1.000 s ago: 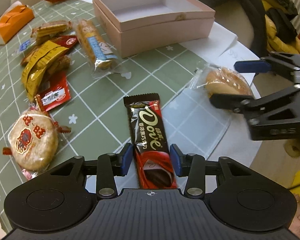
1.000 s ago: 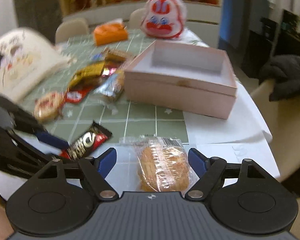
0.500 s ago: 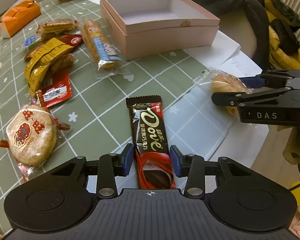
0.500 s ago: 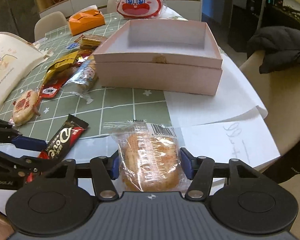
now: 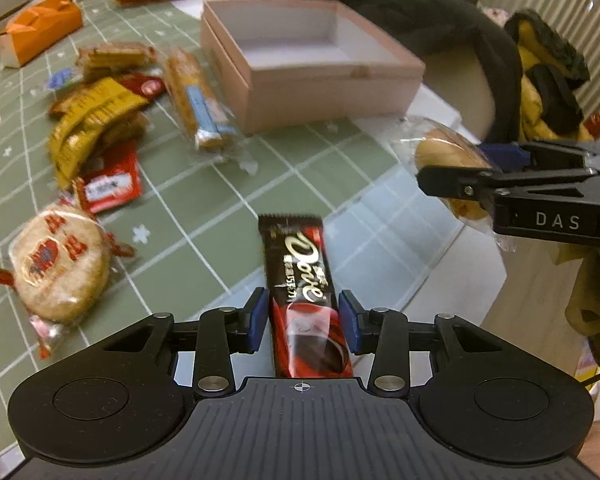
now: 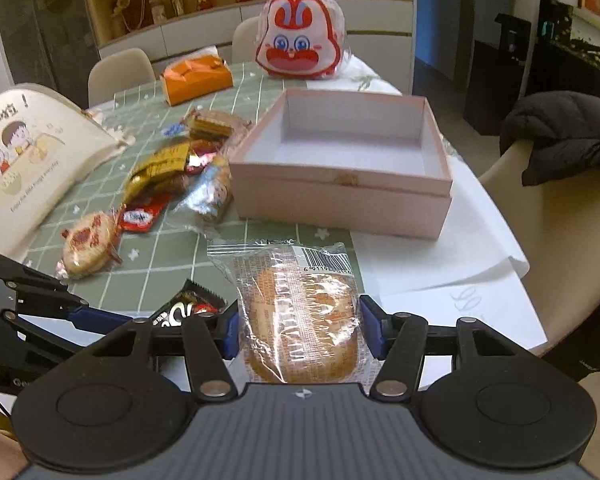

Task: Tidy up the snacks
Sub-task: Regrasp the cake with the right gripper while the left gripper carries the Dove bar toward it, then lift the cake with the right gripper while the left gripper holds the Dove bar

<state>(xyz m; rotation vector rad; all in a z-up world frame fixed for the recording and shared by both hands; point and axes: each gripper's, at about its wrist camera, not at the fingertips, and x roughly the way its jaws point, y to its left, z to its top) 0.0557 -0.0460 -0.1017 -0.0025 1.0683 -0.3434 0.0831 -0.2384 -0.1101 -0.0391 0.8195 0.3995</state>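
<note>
Both grippers picking up snacks for the open pink cardboard box (image 6: pixel 342 196).
Right gripper (image 6: pixel 298 326) clamps the clear-wrapped round bun (image 6: pixel 302 320); left gripper (image 5: pixel 303 320) is closing around the dark red chocolate bar (image 5: pixel 300 276), pads not yet pressing. Next: lift, carry boxward.

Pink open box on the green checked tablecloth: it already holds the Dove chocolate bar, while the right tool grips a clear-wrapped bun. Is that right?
Not quite. The pink open box is empty inside, as the right wrist view shows. The dark red Dove chocolate bar lies on the table between the fingers of the left tool, whose jaws are closing. The right tool does grip the clear-wrapped bun.
</note>
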